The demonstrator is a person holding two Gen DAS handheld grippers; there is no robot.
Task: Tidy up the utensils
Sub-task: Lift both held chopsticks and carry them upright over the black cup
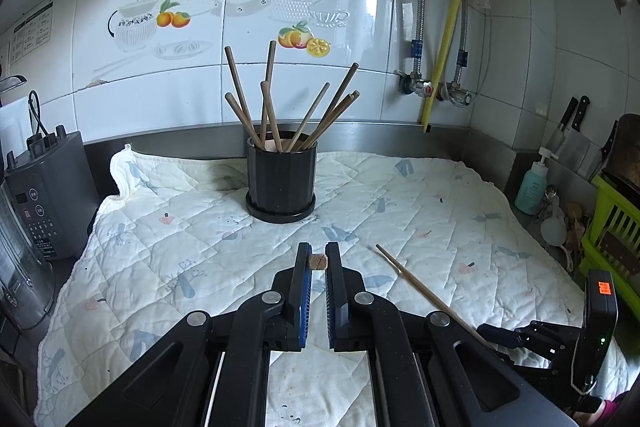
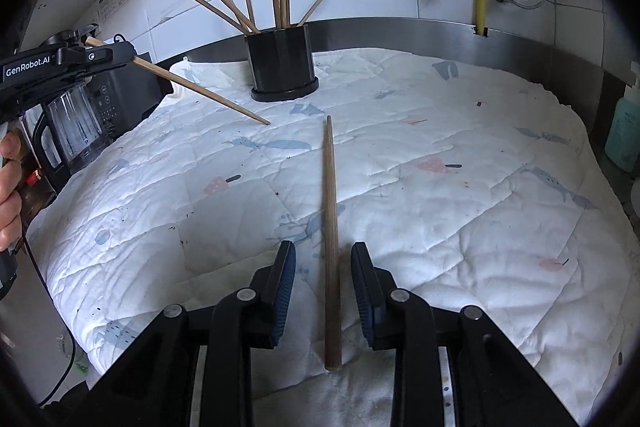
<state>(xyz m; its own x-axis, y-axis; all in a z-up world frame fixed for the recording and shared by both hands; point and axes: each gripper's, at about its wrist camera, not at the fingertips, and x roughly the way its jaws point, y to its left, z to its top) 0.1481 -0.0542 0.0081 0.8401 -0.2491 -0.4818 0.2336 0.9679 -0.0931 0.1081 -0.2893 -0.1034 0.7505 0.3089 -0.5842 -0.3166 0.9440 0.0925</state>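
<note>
A black round holder (image 1: 281,179) with several wooden chopsticks (image 1: 276,115) stands at the back of the quilted cloth; it also shows in the right wrist view (image 2: 283,67). My left gripper (image 1: 318,262) is shut on a chopstick, seen end-on between the pads; in the right wrist view that chopstick (image 2: 208,95) slants down to the cloth from the left gripper (image 2: 86,47). My right gripper (image 2: 323,259) is open around another chopstick (image 2: 330,227) lying on the cloth. In the left wrist view this chopstick (image 1: 424,291) runs toward the right gripper (image 1: 504,339).
A quilted white cloth (image 1: 420,219) covers the counter. A blender (image 1: 36,195) stands at the left. A soap bottle (image 1: 530,187), knives (image 1: 572,131) and a green rack (image 1: 612,223) are at the right. Tiled wall with pipes (image 1: 444,47) is behind.
</note>
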